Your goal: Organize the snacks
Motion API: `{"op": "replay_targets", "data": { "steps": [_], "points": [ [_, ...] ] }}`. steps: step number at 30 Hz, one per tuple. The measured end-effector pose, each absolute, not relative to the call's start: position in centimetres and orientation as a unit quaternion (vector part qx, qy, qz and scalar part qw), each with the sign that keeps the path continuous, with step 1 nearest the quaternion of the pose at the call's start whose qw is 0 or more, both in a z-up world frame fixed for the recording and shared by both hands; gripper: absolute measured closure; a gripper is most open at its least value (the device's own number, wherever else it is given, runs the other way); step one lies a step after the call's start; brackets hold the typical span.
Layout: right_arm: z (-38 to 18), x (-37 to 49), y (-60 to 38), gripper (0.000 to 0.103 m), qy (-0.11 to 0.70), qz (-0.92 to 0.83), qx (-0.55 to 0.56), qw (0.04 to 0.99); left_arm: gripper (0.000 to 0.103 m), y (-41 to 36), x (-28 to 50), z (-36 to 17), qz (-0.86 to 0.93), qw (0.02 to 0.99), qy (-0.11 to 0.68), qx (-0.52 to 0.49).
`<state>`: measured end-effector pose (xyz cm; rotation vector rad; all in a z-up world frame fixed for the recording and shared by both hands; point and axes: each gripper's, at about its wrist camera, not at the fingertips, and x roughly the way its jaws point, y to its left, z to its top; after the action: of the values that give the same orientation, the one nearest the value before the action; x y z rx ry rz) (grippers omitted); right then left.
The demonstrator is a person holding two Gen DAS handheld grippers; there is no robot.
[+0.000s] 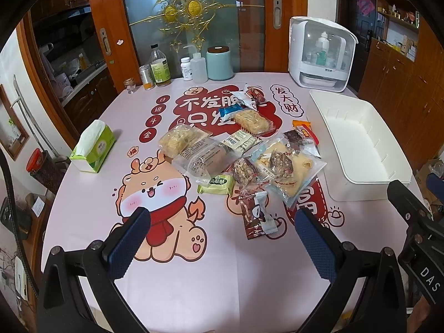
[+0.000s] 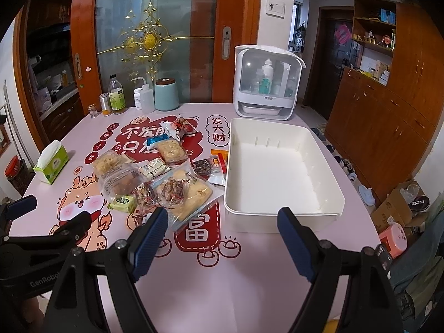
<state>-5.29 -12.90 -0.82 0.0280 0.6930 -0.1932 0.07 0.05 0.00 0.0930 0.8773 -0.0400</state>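
Note:
Several wrapped snacks (image 1: 238,149) lie in a loose heap in the middle of the table; the same snack heap (image 2: 161,177) shows in the right wrist view. An empty white tray (image 1: 360,144) sits to their right, with its near rim (image 2: 280,213) just beyond my right gripper. My left gripper (image 1: 222,233) hovers open over the near table, short of a brown snack bar (image 1: 254,216). My right gripper (image 2: 222,236) is open too, nothing between its fingers, in front of the tray's near left corner. Neither gripper touches anything.
A green tissue box (image 1: 93,147) stands at the left. Bottles and a teal canister (image 1: 219,63) line the far edge beside a white cabinet appliance (image 1: 322,52). The table's right edge drops to a floor with boxes (image 2: 396,208).

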Motion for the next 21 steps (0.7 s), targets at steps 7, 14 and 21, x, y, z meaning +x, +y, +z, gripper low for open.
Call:
{"op": "replay_targets", "data": {
  "steps": [7,14,21],
  "points": [
    [-0.9,-5.3,-12.5,0.021,0.341,-0.091,0.013,0.935,0.000,0.1,0.1,0.0,-0.020,0.905,0.423,0.045],
    [-0.7,-5.5,-12.3,0.021,0.342,-0.086,0.017,0.936,0.000,0.4,-0.3,-0.5,-0.022,0.906,0.421,0.041],
    [-1.0,-5.4,-12.2,0.021,0.352,-0.073,0.025,0.933,0.000,1.0,-0.7,0.4,-0.028,0.907,0.418,0.041]
  ]
}}
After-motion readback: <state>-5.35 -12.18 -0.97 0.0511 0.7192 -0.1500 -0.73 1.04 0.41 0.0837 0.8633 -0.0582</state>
